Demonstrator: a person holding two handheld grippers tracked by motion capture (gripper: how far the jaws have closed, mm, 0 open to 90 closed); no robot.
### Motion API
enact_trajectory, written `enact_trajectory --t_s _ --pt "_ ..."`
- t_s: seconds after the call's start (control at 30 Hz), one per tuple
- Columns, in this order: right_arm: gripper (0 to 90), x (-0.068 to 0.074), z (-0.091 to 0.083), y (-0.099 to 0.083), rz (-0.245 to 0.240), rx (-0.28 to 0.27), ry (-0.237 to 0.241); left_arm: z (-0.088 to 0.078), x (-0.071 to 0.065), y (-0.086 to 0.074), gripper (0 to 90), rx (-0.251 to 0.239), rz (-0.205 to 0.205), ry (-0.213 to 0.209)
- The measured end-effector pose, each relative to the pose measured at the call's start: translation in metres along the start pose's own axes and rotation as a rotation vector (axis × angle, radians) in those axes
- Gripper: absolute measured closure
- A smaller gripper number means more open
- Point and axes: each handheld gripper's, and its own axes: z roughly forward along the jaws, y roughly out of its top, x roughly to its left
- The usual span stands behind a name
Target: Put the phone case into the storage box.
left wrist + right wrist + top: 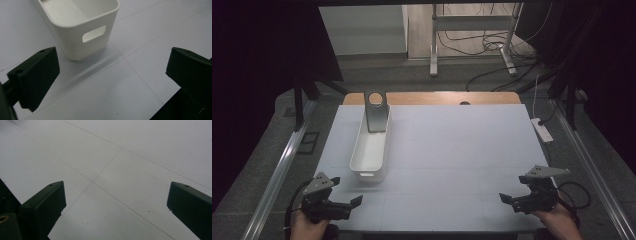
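A long white plastic bin [371, 148] lies on the white table left of centre, a handle slot in its near end [94, 33]. A grey metal piece with a round hole [375, 111] stands upright in the bin's far end. My left gripper [346, 192] rests at the table's near left corner, open, just short of the bin's near end [113, 72]. My right gripper [508, 201] rests at the near right corner, open, over bare table [116, 205]. Nothing sits between either pair of jaws.
The white table top [452, 150] has a wooden strip along its far edge. A white power strip [542, 129] lies off the table's right side. A metal stand and cables [472, 40] are on the floor beyond. Dark curtains flank both sides.
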Motion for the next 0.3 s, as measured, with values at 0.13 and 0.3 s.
enact_trajectory --t_s 0.13,0.3 --pt "2.5 0.0003 0.0 0.0001 0.001 0.001 0.001 0.0027 0.0008 0.0009 0.0 0.026 -0.009 0.0" --pt "2.5 0.0 0.0002 -0.0001 -0.005 0.001 0.0 0.0036 -0.0002 0.0016 0.0 0.032 -0.007 0.005"
